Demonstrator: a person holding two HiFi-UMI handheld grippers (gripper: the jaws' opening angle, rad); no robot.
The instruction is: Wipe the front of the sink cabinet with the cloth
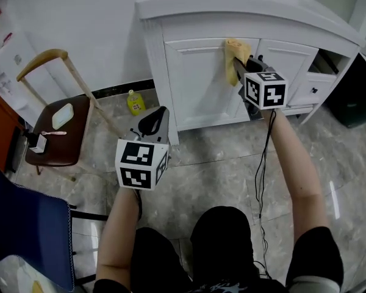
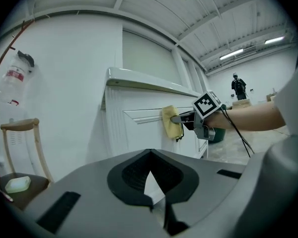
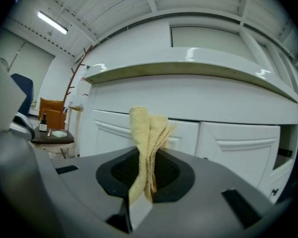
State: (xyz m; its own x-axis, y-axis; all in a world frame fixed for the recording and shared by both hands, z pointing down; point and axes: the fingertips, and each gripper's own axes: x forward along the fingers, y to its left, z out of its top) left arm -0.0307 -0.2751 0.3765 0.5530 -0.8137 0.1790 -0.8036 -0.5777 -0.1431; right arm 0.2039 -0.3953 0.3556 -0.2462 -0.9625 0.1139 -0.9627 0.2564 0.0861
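- Well left of the sink cabinet (image 1: pixel 171 32) stands a wooden chair (image 1: pixel 52 136) with small items on its seat, clear of the wiping.
- On the floor just beside the cabinet's left corner sits a yellow bottle (image 1: pixel 134 102). It is near enough to need minding if the wipe runs low on that side.
- The left gripper (image 1: pixel 155 119) hangs in front of the cabinet's left corner, apart from it. Its 2 jaws are closed together with nothing between them. I take it as idle, since 1 gripper is enough for the cloth.
- The cloth (image 1: pixel 233 56), yellow and folded into a bunch, is high on the cabinet's front. It sits at the top of the left door (image 1: pixel 198 84), near the seam between the 2 doors, and looks pressed against the panel.
- The right gripper (image 1: pixel 246 68) has its jaws clamped on one end of the cloth, so the bunched free end sticks out past the tips and meets the door first. That spares the white paint from the hard jaws.
- The right arm (image 1: pixel 296 170) is stretched toward the cabinet, which suits a push against the door.
- My guess is that the wipe is at an early stage. The right door (image 1: pixel 287 60) and the drawers (image 1: pixel 313 91) at the cabinet's right end look yet to be covered.
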